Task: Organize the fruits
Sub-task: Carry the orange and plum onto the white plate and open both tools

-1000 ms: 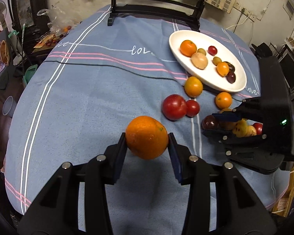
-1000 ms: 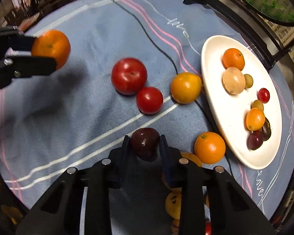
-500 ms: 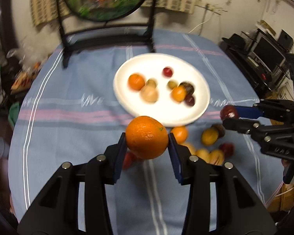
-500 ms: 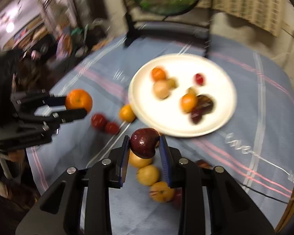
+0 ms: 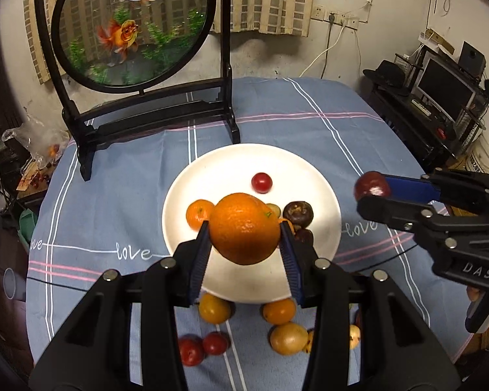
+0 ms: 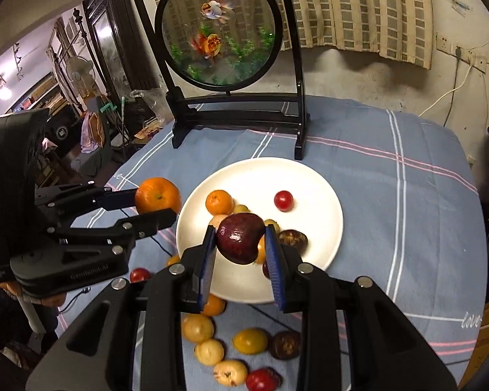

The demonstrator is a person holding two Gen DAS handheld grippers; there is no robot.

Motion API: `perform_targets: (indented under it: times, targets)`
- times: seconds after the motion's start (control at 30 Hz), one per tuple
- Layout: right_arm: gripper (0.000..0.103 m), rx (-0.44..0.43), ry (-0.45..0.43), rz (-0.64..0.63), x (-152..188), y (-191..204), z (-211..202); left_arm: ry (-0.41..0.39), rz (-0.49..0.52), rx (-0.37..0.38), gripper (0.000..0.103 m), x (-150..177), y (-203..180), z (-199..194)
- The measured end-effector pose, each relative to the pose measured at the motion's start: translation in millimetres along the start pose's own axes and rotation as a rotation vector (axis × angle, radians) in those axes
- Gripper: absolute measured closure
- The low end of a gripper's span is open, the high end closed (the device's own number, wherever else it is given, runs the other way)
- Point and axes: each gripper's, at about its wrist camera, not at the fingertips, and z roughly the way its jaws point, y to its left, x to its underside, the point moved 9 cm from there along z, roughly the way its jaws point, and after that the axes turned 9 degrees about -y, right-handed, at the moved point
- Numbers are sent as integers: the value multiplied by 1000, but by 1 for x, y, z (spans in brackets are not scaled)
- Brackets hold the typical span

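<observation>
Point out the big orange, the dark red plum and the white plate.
big orange (image 5: 244, 228): left wrist view, middle of its peel.
dark red plum (image 6: 241, 242): right wrist view, its front face.
white plate (image 6: 316, 195): right wrist view, bare far part.

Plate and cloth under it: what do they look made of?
Plate: looks like glazed white ceramic, smooth with a soft sheen, though hard plastic cannot be ruled out. Cloth: woven blue fabric, matte, with white and pink stripes and "love" lettering; it drapes over the table edge.
</observation>
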Motion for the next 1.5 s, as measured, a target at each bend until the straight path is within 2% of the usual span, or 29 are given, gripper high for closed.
perform_targets:
  times: [0.5,0.8,1.07,1.23,1.33,1.4,1.5]
  targets:
    - [73,-31,50,8,-10,-17,54,64,-12,-50,61,4,15,49]
    - [73,-19,82,25,-5,-31,77,96,-10,-50,61,8,14,70]
    - [73,35,121,0,-2,-44,105,130,12,-76,61,11,15,90]
    - [72,40,184,-6,8,-49,124,153,23,-92,60,15,15,101]
    - [69,67,205,-10,11,-53,128,161,25,-94,59,16,15,105]
    - [69,70,202,-2,11,-55,128,148,27,-99,46,14,15,104]
    - [67,79,197,-16,10,-56,126,135,28,-91,46,10,14,101]
